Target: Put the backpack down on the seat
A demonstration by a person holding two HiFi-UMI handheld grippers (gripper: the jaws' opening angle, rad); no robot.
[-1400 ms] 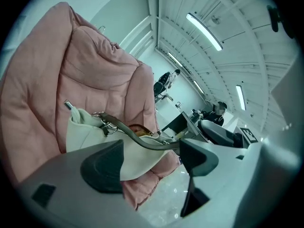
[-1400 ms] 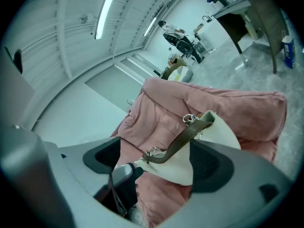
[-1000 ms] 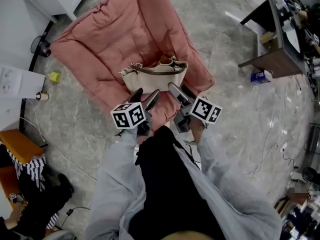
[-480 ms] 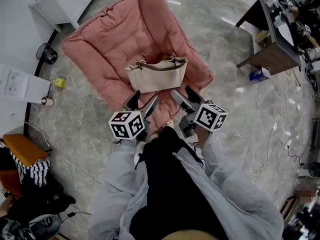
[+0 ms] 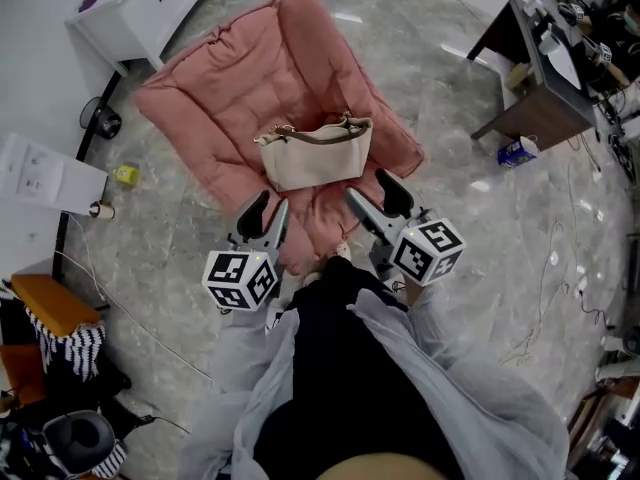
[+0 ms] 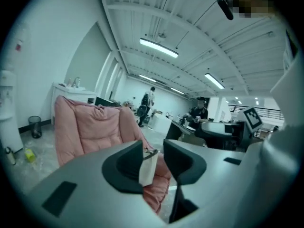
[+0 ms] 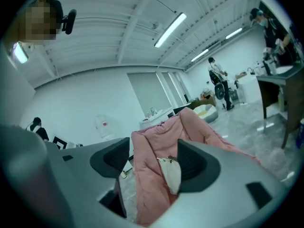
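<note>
The backpack is a beige bag (image 5: 315,155) with a dark strap, standing upright on the pink cushioned seat (image 5: 240,78) that lies on the floor. My left gripper (image 5: 268,208) is held short of the seat's near edge, its jaws closing on nothing. Level with it, my right gripper (image 5: 368,188) is also closing and empty. In the left gripper view the bag (image 6: 148,167) shows well beyond the left gripper (image 6: 153,148), on the seat (image 6: 90,127). The right gripper view shows the bag (image 7: 172,175) on the seat (image 7: 152,184), beyond the right gripper (image 7: 153,148).
A white cabinet (image 5: 140,8) stands at the far left and a dark desk (image 5: 540,78) at the right, with a blue box (image 5: 517,151) by its leg. A small yellow item (image 5: 125,174) and cables lie on the marble floor. People stand far back in the room.
Both grippers have drawn back from the bag toward the person's body, and their jaws stand narrower. The bag stays on the seat.
</note>
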